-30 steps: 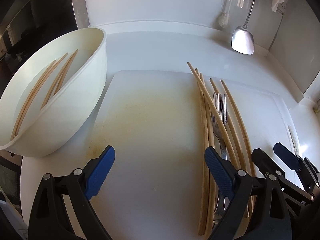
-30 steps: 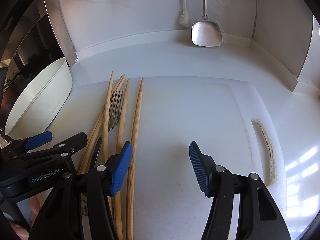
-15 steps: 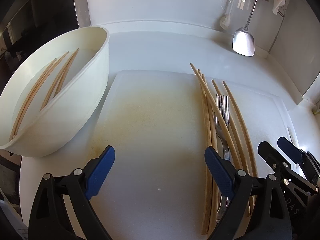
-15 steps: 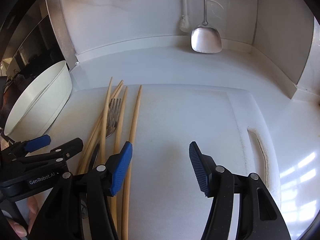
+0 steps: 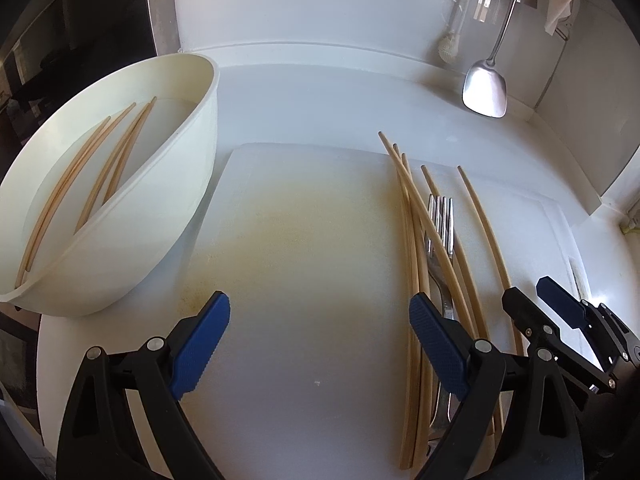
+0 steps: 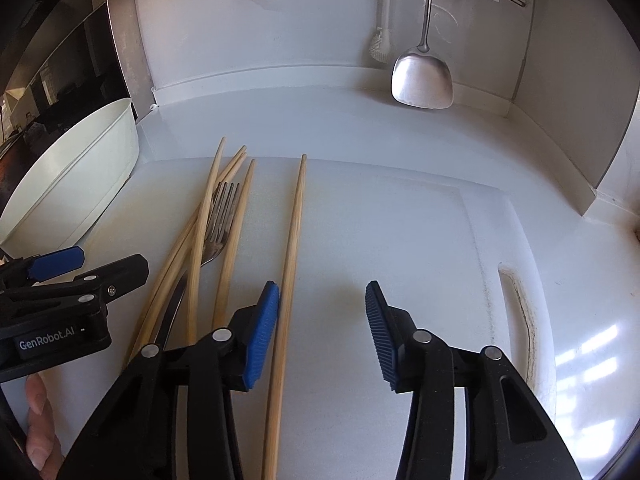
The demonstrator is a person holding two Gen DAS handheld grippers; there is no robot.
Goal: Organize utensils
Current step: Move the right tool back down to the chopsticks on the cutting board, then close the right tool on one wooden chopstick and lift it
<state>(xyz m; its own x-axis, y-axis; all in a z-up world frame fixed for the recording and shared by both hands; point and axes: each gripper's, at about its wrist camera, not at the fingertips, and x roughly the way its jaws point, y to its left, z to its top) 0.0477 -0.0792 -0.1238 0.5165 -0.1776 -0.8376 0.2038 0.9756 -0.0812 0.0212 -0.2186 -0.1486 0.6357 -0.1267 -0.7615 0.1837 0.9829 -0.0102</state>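
Now the right gripper [image 6: 322,332], jaws just narrowing but pressing nothing, straddles the outermost chopstick [image 6: 294,236] on the cutting board [image 6: 400,220]; next it must pinch squarely. The left gripper [image 5: 320,344] hangs wide and empty.

Both hand-held grippers [image 5: 318,344] [image 6: 322,330] agape

bare cutting board [image 5: 304,264] centre, bowl [image 5: 160,216] blocking left, chopsticks [image 5: 416,240] and fork [image 5: 440,232] right
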